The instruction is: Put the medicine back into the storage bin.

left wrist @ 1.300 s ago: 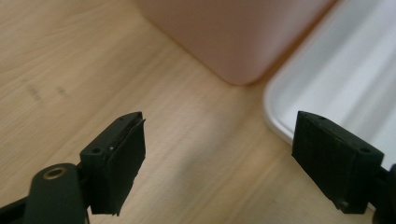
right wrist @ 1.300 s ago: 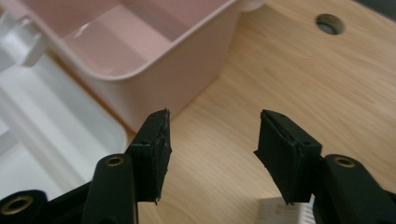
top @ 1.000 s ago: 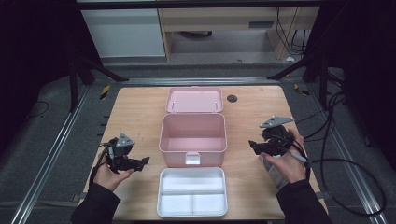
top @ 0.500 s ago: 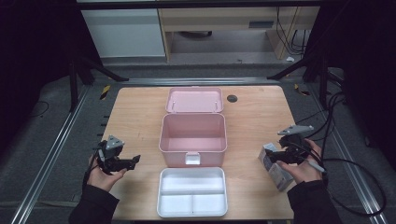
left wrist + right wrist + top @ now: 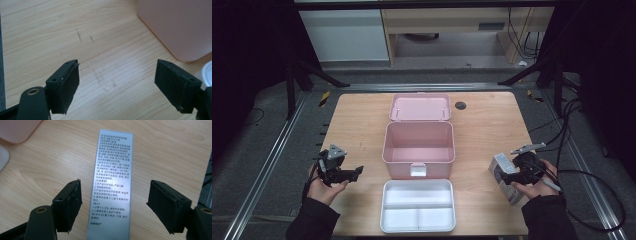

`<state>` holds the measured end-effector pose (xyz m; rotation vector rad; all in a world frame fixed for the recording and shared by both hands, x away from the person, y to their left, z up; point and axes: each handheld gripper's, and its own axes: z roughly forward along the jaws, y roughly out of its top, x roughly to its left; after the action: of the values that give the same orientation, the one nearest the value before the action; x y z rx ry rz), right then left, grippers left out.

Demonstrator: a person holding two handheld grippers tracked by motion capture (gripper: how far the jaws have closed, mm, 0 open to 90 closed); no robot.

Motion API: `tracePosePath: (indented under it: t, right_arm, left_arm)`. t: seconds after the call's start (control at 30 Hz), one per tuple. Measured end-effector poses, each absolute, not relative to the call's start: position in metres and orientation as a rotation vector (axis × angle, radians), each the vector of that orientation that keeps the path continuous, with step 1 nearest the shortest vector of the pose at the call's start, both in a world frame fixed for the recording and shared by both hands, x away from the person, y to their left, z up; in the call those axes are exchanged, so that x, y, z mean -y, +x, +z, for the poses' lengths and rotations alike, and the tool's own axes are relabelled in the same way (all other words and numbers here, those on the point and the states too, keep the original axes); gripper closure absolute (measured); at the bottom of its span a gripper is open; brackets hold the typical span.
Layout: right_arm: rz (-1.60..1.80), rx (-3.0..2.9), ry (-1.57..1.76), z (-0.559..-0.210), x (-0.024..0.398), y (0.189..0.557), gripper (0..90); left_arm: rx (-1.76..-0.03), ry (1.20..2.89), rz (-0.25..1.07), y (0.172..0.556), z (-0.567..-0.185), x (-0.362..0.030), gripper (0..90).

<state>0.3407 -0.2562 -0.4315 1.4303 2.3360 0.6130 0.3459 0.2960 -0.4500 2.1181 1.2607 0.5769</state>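
A slim silver carton (image 5: 112,185), long and rectangular, lies flat on the wooden table (image 5: 362,130) near its right edge, its upper face covered in small dark print set in short blocks. In the right gripper view it runs lengthwise between the 2 black jaws of the right gripper (image 5: 113,205), which stand wide with bare gaps on both sides, so the tongs are released and touch nothing; those jaws have just been opening. In the high view the right gripper (image 5: 512,175) sits over the near end of that carton (image 5: 502,175). The left gripper (image 5: 116,87) is also released, its jaws spread above bare wood near the table's left edge, well apart from the carton. Between the 2 hands stands an open pink box (image 5: 418,149), empty inside, with its pink lid (image 5: 420,106) lying flat just beyond it on the far side. A white tray (image 5: 418,205) with 3 compartments lies just in front of the box, at the near edge. A small dark disc (image 5: 460,105) sits to the right of the lid. The table is pale wood with faint scuffs; dark flooring, metal rails and cables surround it, and light cabinets stand at the far wall.
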Motion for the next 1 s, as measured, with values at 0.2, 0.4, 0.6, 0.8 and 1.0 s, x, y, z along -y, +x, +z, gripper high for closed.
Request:
tracePosePath:
  t: [0.2, 0.4, 0.6, 0.8, 1.0]
  right_arm:
    - [0.54, -2.388, 1.451, -0.444, 0.255, 0.343, 30.8]
    - [0.489, -2.413, 1.489, -0.45, 0.255, 0.344, 35.5]
    - [0.457, -2.448, 1.537, -0.456, 0.257, 0.347, 46.8]
    - [0.442, -2.468, 1.538, -0.455, 0.255, 0.349, 54.9]
    - [0.481, -2.449, 1.522, -0.447, 0.255, 0.35, 55.8]
  left_arm:
    - [-1.271, 2.118, 0.591, 0.346, -0.449, -0.297, 19.9]
    - [-1.279, 2.128, 0.575, 0.347, -0.452, -0.297, 21.0]
    - [-1.261, 2.145, 0.567, 0.348, -0.454, -0.295, 21.8]
    - [-1.251, 2.159, 0.57, 0.348, -0.455, -0.294, 22.2]
    - [-1.242, 2.164, 0.567, 0.348, -0.456, -0.294, 22.4]
